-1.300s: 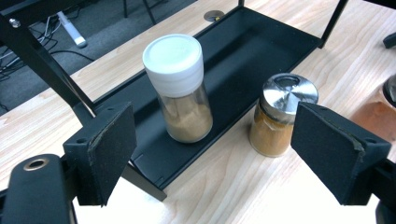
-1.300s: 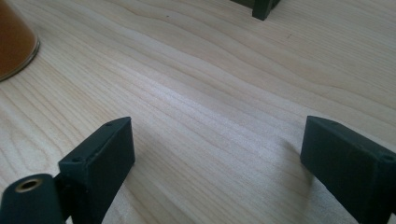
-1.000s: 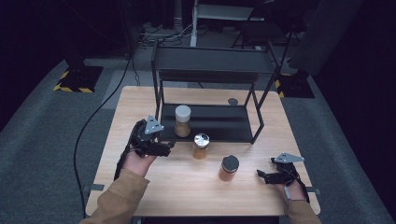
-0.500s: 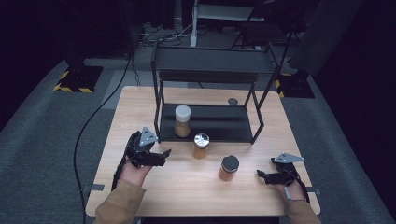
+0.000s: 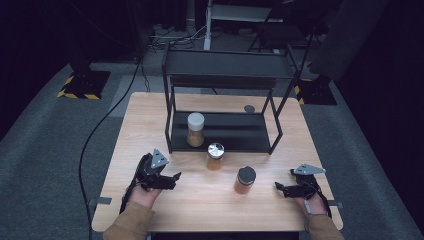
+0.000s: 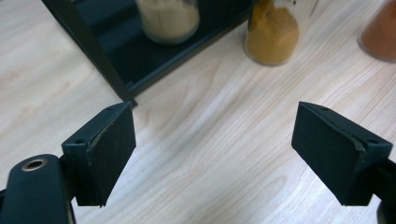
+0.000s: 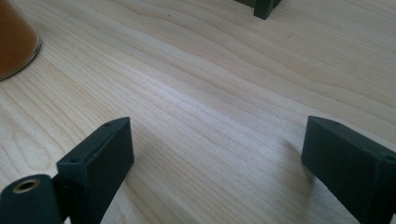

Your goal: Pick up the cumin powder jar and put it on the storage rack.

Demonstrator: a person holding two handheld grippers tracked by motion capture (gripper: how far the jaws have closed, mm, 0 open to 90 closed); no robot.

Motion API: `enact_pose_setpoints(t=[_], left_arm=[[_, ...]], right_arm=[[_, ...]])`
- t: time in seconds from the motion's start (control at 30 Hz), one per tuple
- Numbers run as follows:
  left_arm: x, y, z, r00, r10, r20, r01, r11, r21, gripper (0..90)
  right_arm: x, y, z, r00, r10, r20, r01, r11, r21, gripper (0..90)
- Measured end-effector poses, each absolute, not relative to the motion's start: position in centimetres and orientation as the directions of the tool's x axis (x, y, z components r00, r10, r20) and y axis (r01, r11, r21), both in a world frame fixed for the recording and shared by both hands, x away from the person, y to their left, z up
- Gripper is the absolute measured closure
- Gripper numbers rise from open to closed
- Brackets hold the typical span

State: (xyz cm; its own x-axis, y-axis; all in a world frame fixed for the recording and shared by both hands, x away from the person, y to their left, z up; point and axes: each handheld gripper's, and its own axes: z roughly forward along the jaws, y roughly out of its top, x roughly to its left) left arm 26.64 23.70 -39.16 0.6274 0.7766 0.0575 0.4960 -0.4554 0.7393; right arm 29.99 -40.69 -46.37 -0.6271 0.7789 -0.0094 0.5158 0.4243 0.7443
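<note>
Three spice jars stand near a black two-level rack (image 5: 223,65). A white-lidded jar (image 5: 195,129) of pale powder stands on the rack's lower shelf. On the table in front of the shelf is a silver-lidded jar (image 5: 215,156) of yellow powder. A black-lidded jar (image 5: 245,180) of orange-brown powder stands further right. My left gripper (image 5: 174,180) rests low at the front left, open, pointing right toward the jars. In the left gripper view its jaws (image 6: 215,140) are empty. My right gripper (image 5: 280,189) lies at the front right, open and empty (image 7: 217,149), pointing left at the black-lidded jar (image 7: 14,42).
The wooden table (image 5: 145,115) has bare room at left and along the front. A small dark round disc (image 5: 249,108) lies behind the rack's right side. The rack's front left leg (image 6: 93,56) stands close ahead of my left gripper. A cable (image 5: 100,135) trails off the table's left.
My left gripper has come down and back toward the table's front edge, still open and empty. The right gripper and the jars have not moved.
</note>
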Motion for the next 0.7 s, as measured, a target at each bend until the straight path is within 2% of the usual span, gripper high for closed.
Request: enact_pose_setpoints(t=[0.7], left_arm=[[27.5, 22.9, -42.4, 0.635, 0.772, 0.027, 0.562, -0.486, 0.669, 13.3]], right_arm=[[30.0, -40.7, -46.4, -0.628, 0.778, -0.009, 0.516, 0.425, 0.744, 8.7]])
